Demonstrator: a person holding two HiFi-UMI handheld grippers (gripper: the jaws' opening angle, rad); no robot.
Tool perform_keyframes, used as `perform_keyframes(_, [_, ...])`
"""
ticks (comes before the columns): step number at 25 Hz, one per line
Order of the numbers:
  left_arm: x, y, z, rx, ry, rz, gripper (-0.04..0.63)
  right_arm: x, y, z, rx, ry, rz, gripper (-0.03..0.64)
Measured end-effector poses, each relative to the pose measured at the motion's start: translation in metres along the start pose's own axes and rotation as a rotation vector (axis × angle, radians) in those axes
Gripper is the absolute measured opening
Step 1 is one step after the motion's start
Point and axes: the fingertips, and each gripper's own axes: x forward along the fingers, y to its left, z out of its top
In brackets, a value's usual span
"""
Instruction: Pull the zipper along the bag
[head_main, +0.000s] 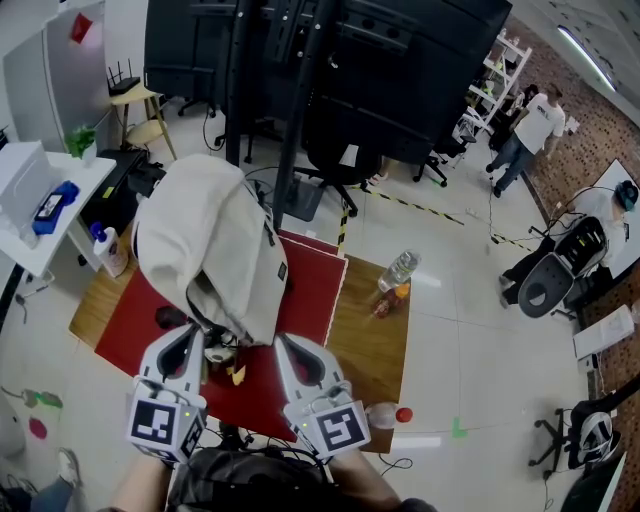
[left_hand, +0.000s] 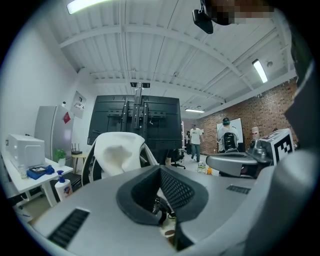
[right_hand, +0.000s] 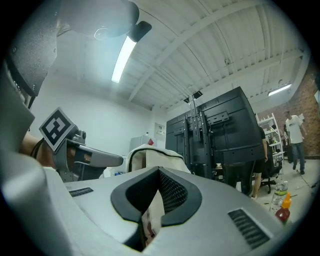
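jaws of the left gripper (left_hand: 161, 197) are clamped on what looks like the zipper pull (left_hand: 159, 207); those of the right gripper (right_hand: 159, 195) are pinched on cream fabric (right_hand: 155, 212) of the bag (head_main: 215, 245), which is propped on the red mat (head_main: 312, 290). fabric is best kept taut while the pull is drawn steadily.

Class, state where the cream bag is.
Head view: cream bag stands on the red mat, left of the clear bottle, its near end gripped by the left tongs and right tongs.

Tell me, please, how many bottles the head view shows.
4. A clear bottle and a small orange-capped bottle are right of the bag; a red-capped bottle lies at the table's near right corner; a pump bottle stands far left. The bag may hide others.
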Motion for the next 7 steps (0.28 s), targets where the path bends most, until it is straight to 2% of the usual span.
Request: perform_keyframes(7, [0.0013, -0.0058, 0.0020, 0.017, 0.008, 0.004, 0.021, -0.0054, -0.0004, 0.0023, 0.012, -0.002, 0.007, 0.011])
